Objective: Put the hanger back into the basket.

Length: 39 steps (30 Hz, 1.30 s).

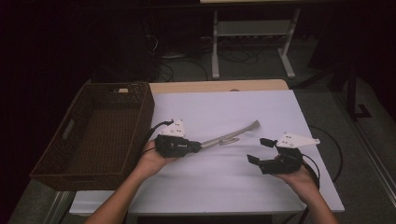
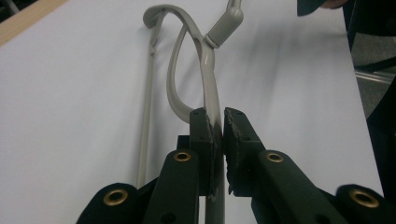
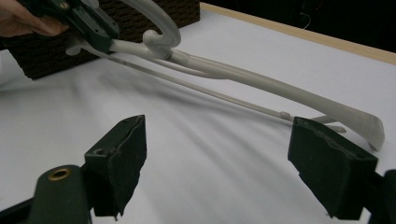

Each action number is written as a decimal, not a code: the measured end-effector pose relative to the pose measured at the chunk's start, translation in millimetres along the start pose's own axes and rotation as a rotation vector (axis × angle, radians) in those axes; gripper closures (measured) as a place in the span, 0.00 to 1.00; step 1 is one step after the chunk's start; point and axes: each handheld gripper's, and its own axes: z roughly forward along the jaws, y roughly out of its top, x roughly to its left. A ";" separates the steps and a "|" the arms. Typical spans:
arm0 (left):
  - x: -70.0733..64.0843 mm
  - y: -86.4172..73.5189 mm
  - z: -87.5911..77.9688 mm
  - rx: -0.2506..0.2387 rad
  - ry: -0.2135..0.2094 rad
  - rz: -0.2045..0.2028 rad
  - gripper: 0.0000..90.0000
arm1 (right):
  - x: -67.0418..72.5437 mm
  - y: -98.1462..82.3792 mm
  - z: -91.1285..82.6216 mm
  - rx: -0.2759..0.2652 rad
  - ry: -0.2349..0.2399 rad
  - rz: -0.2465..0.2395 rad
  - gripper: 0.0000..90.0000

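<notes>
A pale grey plastic clothes hanger lies slanted across the white table cover. My left gripper is shut on one end of it and holds that end raised. In the left gripper view the jaws pinch the hanger's arm, and its hook and thin bar run away from me. My right gripper stands open to the right of the hanger, apart from it. In the right gripper view its wide jaws face the hanger, whose far tip dips low near the cover, and the left gripper sits at the upper left.
A dark woven basket stands at the table's left side, close behind my left hand, and its wall is also in the right gripper view. The white cover spreads over the table. A bare wooden edge runs along the back.
</notes>
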 end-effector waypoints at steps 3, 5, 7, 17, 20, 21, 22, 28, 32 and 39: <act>-1.1 2.4 -2.6 -0.019 0.001 -0.011 0.93 | -0.4 -0.1 -0.1 0.000 0.001 -0.001 0.21; -2.5 6.9 -6.9 -0.023 0.009 -0.009 0.93 | -0.7 -0.2 -0.6 0.001 -0.003 0.000 0.21; -4.0 9.2 -8.8 -0.023 0.014 -0.006 0.92 | -0.9 -0.1 -1.2 0.000 -0.003 0.005 0.21; -5.4 28.0 -30.5 -0.057 0.035 -0.010 0.92 | -2.3 0.0 -2.7 -0.009 -0.007 -0.002 0.21; -5.4 35.4 -40.5 -0.060 0.047 -0.016 0.92 | -2.4 0.2 -2.8 -0.010 -0.007 -0.003 0.21; -5.3 37.5 -43.9 -0.062 0.051 -0.016 0.92 | -2.3 0.3 -2.8 -0.011 -0.007 -0.002 0.21; -5.1 39.5 -47.3 -0.064 0.055 -0.018 0.92 | -1.9 0.5 -3.2 -0.010 -0.007 0.000 0.21; -1.9 50.0 -74.4 -0.080 0.078 -0.017 0.92 | -1.7 0.9 -3.5 -0.014 -0.008 0.001 0.20; 3.4 53.2 -98.5 -0.108 0.096 -0.037 0.92 | -1.3 1.1 -3.6 -0.015 -0.007 0.000 0.20; 13.1 50.5 -148.9 -0.147 0.166 -0.053 0.92 | -1.4 1.1 -3.3 -0.014 -0.008 0.003 0.20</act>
